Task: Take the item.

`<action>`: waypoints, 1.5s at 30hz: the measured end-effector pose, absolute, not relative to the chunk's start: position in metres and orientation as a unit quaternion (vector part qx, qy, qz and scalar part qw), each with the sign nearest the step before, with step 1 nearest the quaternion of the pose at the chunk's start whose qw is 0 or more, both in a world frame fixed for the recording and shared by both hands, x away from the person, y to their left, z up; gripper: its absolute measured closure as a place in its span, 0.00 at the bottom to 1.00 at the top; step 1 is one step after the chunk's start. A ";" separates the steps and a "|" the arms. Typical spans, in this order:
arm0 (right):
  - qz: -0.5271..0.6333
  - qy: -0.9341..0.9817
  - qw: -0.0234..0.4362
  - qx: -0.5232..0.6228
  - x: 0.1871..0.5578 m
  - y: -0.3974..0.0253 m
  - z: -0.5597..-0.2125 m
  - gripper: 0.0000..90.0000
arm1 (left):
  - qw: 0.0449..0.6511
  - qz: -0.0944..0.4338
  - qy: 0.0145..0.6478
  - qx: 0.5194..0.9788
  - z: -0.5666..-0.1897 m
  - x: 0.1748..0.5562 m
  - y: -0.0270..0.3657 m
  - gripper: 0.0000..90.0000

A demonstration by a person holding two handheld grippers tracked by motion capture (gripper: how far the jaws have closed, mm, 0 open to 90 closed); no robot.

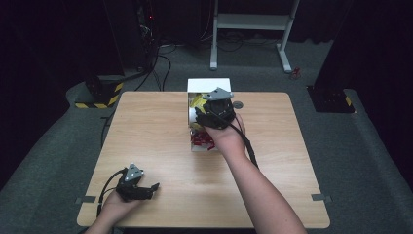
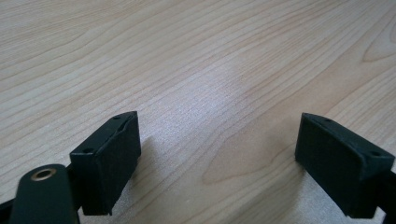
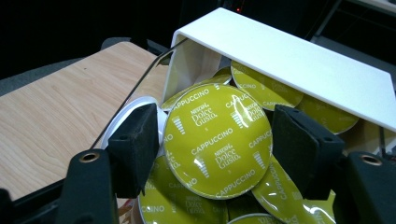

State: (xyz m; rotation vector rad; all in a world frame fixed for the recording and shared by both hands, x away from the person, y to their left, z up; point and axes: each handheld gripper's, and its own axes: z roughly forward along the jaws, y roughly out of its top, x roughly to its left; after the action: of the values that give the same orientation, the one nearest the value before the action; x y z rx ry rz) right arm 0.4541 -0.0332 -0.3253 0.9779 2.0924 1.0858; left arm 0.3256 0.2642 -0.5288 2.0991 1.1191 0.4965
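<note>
A white box (image 1: 208, 85) stands at the back middle of the wooden table (image 1: 146, 126), holding several yellow-green capsules and red ones (image 1: 202, 141). My right gripper (image 1: 214, 113) is down over the box. In the right gripper view its pads press both sides of a yellow-green Cappuccino capsule (image 3: 217, 140), so the right gripper (image 3: 215, 140) is shut on it, above several more capsules under the box's white wall (image 3: 289, 56). My left gripper (image 1: 152, 187) rests at the table's front left. It is open (image 2: 217, 154) over bare wood (image 2: 187, 56).
A small round grey disc (image 1: 238, 104) lies on the table right of the box. Beyond the table stand a white desk frame (image 1: 253, 22), a black-and-yellow striped base (image 1: 100, 95) at the left and a dark base (image 1: 331, 100) at the right.
</note>
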 end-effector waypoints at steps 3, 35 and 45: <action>0.409 0.784 0.287 0.368 0.455 -0.034 -0.326 0.42 | 0.349 0.192 0.431 0.810 -0.529 0.326 0.264 0.16; 0.440 0.774 0.293 0.349 0.441 -0.039 -0.313 0.45 | 0.348 0.191 0.432 0.810 -0.529 0.326 0.264 0.16; 0.454 0.768 0.304 0.334 0.426 -0.038 -0.301 0.45 | 0.349 0.193 0.431 0.810 -0.529 0.326 0.264 0.16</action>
State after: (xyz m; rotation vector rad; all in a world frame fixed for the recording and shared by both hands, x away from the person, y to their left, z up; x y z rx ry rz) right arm 0.4263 -0.0376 -0.3012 0.8852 2.0336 1.2027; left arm 0.3259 0.2642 -0.5288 2.0987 1.1159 0.4994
